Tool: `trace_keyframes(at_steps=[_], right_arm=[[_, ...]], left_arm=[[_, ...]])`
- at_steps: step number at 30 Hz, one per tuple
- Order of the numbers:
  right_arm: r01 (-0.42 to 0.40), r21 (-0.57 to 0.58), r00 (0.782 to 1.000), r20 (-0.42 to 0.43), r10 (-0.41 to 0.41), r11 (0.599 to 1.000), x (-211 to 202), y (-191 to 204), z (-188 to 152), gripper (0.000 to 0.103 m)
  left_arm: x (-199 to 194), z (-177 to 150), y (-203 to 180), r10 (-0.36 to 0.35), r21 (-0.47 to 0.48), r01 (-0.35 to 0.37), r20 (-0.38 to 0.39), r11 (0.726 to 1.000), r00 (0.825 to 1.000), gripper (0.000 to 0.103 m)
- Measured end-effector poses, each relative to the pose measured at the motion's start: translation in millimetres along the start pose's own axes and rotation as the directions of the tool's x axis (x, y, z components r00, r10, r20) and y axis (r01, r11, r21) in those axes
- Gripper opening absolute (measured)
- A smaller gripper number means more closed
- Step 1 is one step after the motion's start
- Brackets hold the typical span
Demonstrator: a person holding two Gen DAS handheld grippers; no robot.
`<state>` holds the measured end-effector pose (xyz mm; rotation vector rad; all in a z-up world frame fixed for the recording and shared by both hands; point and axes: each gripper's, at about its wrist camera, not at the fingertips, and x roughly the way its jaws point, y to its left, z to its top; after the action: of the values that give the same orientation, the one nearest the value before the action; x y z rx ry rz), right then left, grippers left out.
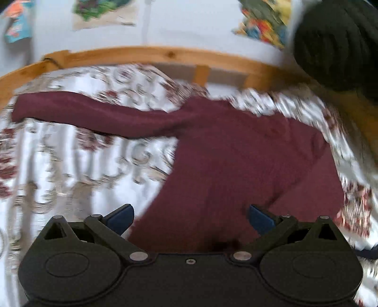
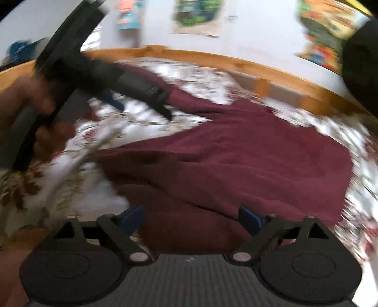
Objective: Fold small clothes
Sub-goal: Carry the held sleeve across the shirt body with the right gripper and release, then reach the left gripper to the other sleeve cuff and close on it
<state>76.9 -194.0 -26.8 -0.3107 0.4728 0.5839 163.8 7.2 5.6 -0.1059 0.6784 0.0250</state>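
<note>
The right wrist view alone shows the left claw [image 2: 141, 104] from outside: a dark, blurred body reaching in from the upper left, with part of a hand [image 2: 21, 101] behind it. Its jaw spread cannot be read there. The left wrist view settles it: the left claw [image 1: 190, 219] stands wide open, blue pads [image 1: 121, 218] clear of the cloth, holding nothing. The right claw [image 2: 190, 218] is likewise spread wide and empty (the garment merely lies beneath the gap).

The maroon long-sleeved top [image 1: 236, 165] lies flat on the bed, body toward the cameras. One sleeve [image 1: 82, 111] extends left across the bedding in the left wrist view.

The bedspread [image 1: 59, 165] is white with a red-brown floral print. A wooden bed frame [image 1: 141, 53] runs behind it, and colourful posters [image 1: 264, 21] hang on the pale wall. Both views are motion-blurred.
</note>
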Motion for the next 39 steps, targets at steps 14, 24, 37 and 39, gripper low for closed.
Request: trace_keyframes(at_steps=[14,24,37,39], right_arm=[[0.345,0.405,0.934,-0.060,-0.352,0.847,17.6,-129.8,-30.1,0.101],[0.367,0.415,0.922,-0.047,-0.383,0.833,30.8,-134.6,-33.7,0.102],[0.362,0.400,0.923,-0.029,-0.384,0.842,26.6,-125.1,-32.3,0.102],[0.381,0.383,0.916,-0.029,-0.401,0.842,27.8,-124.9,-31.5,0.103]], left_arm=[[7.5,-57.9,-25.5,0.004,0.304,0.049,-0.171,0.951,0.985,0.102],[-3.8,-26.2,-36.9,-0.094,0.287,0.085,0.018,0.954,0.995,0.102],[36.1,-24.3,-41.6,0.048,0.153,-0.018,-0.193,0.988,0.980,0.102],[29.0,-37.9,-39.4,0.066,0.198,-0.023,-0.215,0.980,0.974,0.102]])
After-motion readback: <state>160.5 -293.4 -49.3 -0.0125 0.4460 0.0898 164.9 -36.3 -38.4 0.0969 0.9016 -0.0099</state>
